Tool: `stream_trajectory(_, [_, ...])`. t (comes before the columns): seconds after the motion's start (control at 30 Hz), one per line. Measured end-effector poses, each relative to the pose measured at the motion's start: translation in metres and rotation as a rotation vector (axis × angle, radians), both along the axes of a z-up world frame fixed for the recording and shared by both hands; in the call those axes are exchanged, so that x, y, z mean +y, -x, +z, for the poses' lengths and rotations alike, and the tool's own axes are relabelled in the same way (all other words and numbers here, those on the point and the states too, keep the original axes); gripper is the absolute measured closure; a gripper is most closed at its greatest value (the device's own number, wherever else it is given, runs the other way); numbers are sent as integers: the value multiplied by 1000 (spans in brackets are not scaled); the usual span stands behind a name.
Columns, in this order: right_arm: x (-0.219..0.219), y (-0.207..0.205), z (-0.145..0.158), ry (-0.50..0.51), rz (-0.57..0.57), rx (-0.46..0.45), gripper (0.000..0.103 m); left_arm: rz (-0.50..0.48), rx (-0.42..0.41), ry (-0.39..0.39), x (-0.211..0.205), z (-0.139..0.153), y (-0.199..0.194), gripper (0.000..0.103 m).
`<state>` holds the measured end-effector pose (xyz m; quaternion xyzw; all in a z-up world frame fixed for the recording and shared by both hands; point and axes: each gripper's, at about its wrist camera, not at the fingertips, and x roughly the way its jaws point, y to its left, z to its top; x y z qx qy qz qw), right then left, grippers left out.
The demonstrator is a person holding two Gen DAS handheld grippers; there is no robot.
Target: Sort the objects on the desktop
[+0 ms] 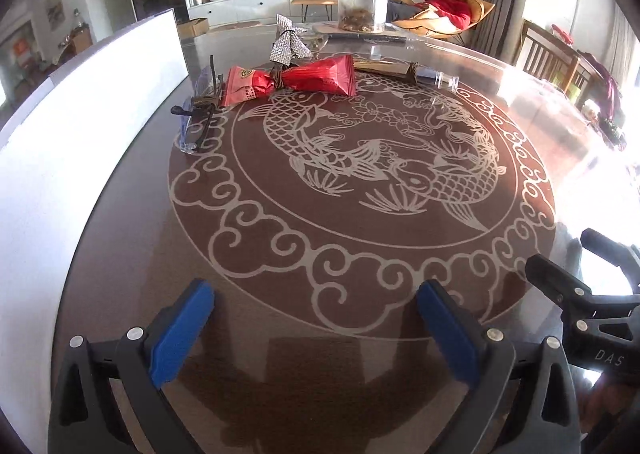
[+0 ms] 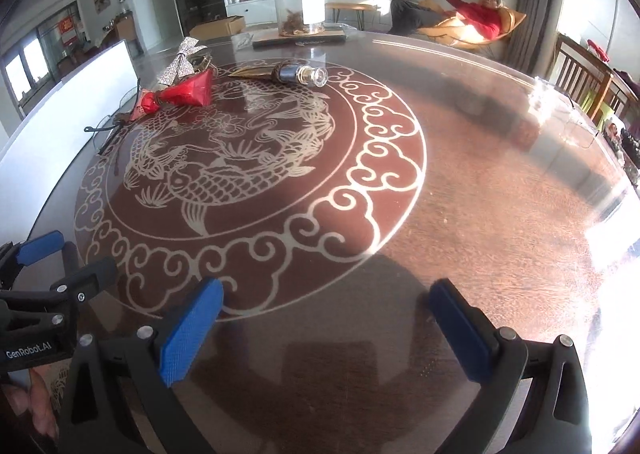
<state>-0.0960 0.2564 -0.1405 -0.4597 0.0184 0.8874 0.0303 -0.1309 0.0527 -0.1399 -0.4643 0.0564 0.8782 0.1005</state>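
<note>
both left tongs [image 1: 316, 328] and right tongs [image 2: 326, 328] gape wide, holding nothing, over the near counter [image 2: 480, 173]; red packet [image 1: 292, 79], glasses [image 1: 196, 113] and small bottle [image 2: 304, 74] lie far.

Red packet [image 2: 185, 92] beside sequin bow [image 2: 181, 62]
</note>
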Motion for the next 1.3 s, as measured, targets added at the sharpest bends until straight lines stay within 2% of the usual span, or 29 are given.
stream_trajectory(0.13, [-6, 1, -3, -23, 13, 4, 0, -8, 14, -7, 1, 0, 10, 0])
stream_trajectory(1.3, [-6, 2, -5, -17, 14, 3, 0, -14, 21, -9, 0, -1, 10, 0])
